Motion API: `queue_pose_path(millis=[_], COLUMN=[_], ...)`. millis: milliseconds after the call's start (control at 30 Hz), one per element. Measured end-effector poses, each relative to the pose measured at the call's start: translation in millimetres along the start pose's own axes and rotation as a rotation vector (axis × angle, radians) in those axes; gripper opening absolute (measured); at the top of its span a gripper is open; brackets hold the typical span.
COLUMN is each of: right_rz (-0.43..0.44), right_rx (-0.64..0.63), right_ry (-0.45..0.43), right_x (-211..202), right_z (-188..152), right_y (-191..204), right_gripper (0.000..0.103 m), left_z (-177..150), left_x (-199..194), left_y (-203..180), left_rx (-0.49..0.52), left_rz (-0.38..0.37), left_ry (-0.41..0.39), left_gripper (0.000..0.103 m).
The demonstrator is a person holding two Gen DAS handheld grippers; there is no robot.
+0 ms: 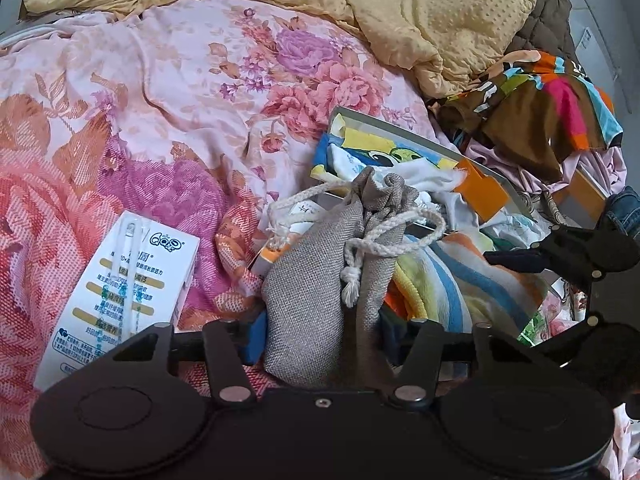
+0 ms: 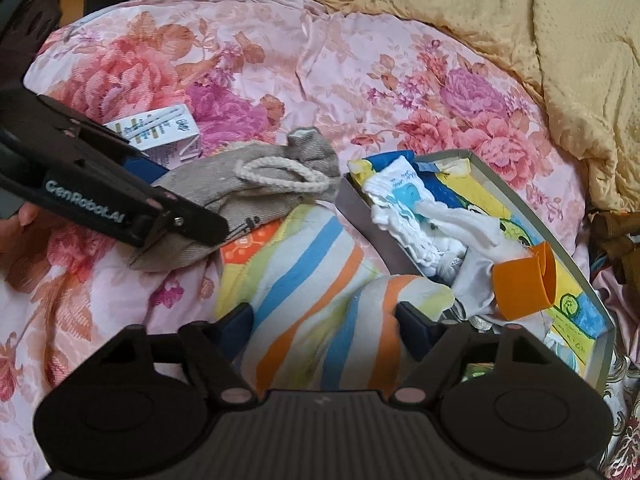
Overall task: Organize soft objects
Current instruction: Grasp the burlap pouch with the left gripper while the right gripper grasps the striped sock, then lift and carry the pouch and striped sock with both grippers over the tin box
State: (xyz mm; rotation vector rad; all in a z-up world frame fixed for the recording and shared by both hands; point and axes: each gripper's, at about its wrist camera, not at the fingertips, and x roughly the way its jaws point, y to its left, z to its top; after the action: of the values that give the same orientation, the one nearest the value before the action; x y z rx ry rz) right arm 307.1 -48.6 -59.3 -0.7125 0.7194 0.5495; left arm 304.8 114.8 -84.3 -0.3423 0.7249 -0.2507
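Clamping the grey drawstring pouch [image 1: 320, 276] between the left gripper [image 1: 324, 340] pads, near a white carton [image 1: 120, 280] on the floral quilt [image 1: 160, 100]. Straddling the striped cloth [image 2: 312, 300] with the right gripper [image 2: 326, 320], seemingly closed on it, just left of the open box [image 2: 592, 280] of white socks [image 2: 400, 208].

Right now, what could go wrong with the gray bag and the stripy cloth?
1. The gray bag's loose white cord hangs free and might snag as the left gripper lifts.
2. The striped cloth between the right gripper's fingers lies against the box, so pulling it may drag the box or spill the white socks.
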Motion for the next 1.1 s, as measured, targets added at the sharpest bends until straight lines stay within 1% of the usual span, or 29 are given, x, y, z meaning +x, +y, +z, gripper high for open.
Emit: queue_pose_path(millis=[33,100,300,567,833,933,1100], right_rz=[0.002,0.006,0.003,-0.038,-0.082,-0.096,-0.117], right_rx=[-0.003,-0.004,-0.017,-0.019,-0.047,-0.055,-0.078], right_ry=[-0.003,-0.008,-0.023,-0.075,-0.097,-0.106,-0.124], right_x=[-1,-2,-4,-6,-7,-8,-10], right_z=[0,-1,-3,-12,-17,-19,-21], right_y=[1,4,11,21,30,34,41], right_gripper=[0.075,0.068,0.055,0.039,0.033,0.031,0.028], left_z=[0,0,-1,-1,-2,-1,-1], left_x=[0,-1,-3,-2,-2,-4,-6], left_y=[0,-2,-5,-5,-5,-6,-10], left_rx=[0.003,0.009,0.025,0.025,0.027,0.028,0.051], left_rz=[0.001,0.003,0.005,0.005,0.005,0.002,-0.010], left_ry=[-0.002,-0.009,-0.018,-0.018,-0.020,-0.024,-0.037], left_gripper=[0.053,0.050,0.044,0.044,0.042,0.040,0.032])
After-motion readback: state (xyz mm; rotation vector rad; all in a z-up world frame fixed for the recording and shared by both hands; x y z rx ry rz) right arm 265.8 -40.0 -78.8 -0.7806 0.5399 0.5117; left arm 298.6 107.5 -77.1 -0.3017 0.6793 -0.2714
